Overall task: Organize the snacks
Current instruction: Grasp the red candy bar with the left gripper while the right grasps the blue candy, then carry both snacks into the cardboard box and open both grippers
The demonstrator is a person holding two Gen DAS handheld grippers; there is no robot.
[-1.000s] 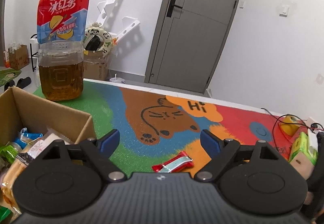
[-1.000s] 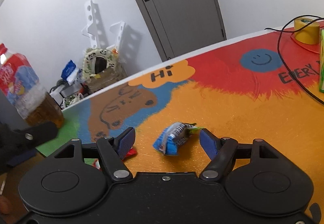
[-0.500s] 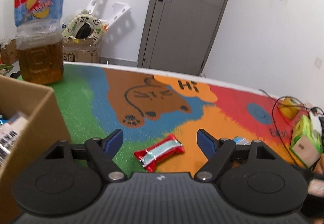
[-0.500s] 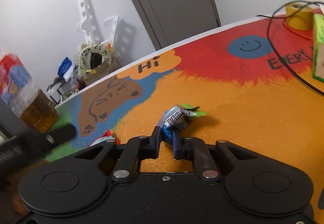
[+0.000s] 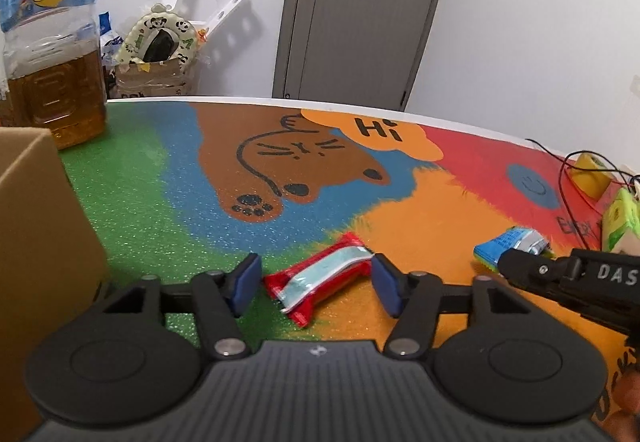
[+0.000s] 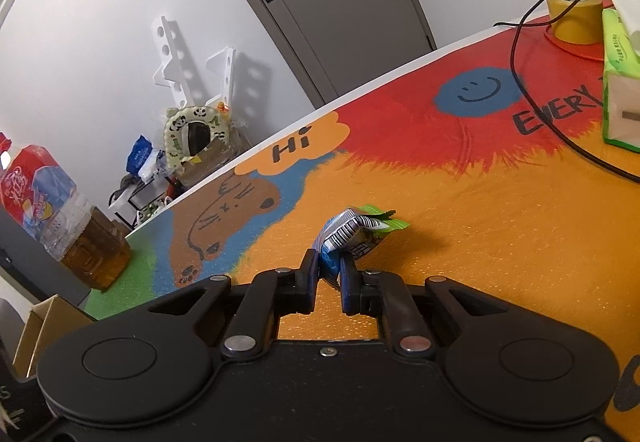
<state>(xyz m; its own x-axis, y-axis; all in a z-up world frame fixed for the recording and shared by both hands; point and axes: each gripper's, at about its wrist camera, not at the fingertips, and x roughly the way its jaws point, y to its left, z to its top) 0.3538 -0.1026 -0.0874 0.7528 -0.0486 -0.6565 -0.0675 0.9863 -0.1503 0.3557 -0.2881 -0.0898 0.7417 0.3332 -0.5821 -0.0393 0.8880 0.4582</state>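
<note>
Black left gripper (image 5: pixel 316 284) is spread wide, blue pads (image 5: pixel 245 282) either side of the red snack bar (image 5: pixel 322 278), neither pad clearly touching it; bar lies flat and diagonal on the play mat (image 5: pixel 168 202), straddling the green/orange boundary. Right gripper (image 6: pixel 330 274) is clamped on the near end of the blue snack packet (image 6: pixel 352 236), packet sticking forward out of the closed fingers with barcode side up and a green crimped tail at the far end, shadow on the orange mat under it; can't tell if it's lifted or dragging. From the left wrist cam the same packet (image 5: pixel 510 244) sits right of the red bar, well apart from it, with the right gripper's black fingers (image 5: pixel 532 268) on it. Cardboard box (image 5: pixel 36 234) wall fills the near left edge of the left view, contents not visible. Further back: brown bear print with an orange "Hi" bubble, blue smiley on red. Iced tea bottle (image 5: pixel 48 42) stands upright at the far left corner of the mat, just behind the box. Far right: green tissue pack (image 6: pixel 620 82), yellow tape roll (image 6: pixel 574 18) behind it, black cable (image 6: pixel 532 90) looping across the mat beside both. Behind the table, grey door (image 5: pixel 360 14) and white wall
</note>
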